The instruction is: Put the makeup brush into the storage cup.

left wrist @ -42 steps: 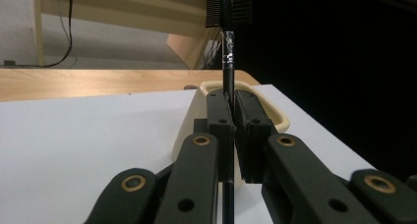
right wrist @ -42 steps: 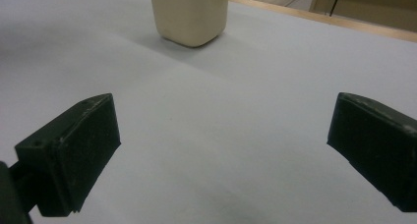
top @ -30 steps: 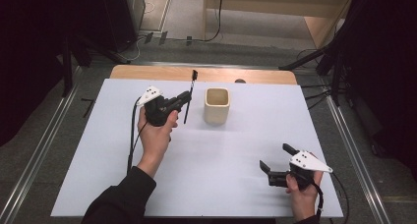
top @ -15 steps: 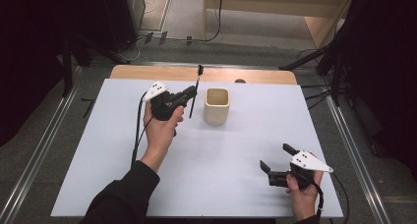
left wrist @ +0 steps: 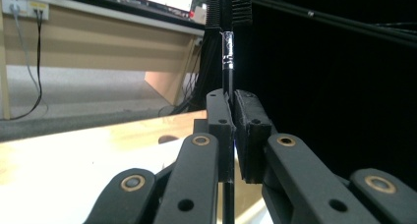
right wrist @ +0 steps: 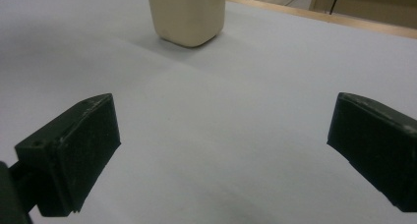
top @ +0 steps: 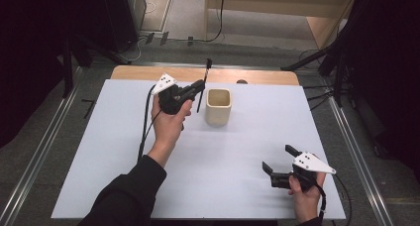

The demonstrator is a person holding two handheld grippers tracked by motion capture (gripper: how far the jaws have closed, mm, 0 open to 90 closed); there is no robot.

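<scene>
The left gripper (top: 198,87) was clamped on a thin black brush (left wrist: 227,62) — best kept upright and centred over the cup (top: 218,106) before lowering; the right gripper (top: 280,161) lay open.

The cup (top: 218,106) is plain cream. The desk (top: 114,151) has a pale lavender-white top and a light wood strip at 12 o'clock. The brush (top: 203,84) is black, with a silver band in the left gripper view. Both sleeves are black.

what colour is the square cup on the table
Cream, a plain square ceramic-looking cup; it shows best in the high view.
</scene>
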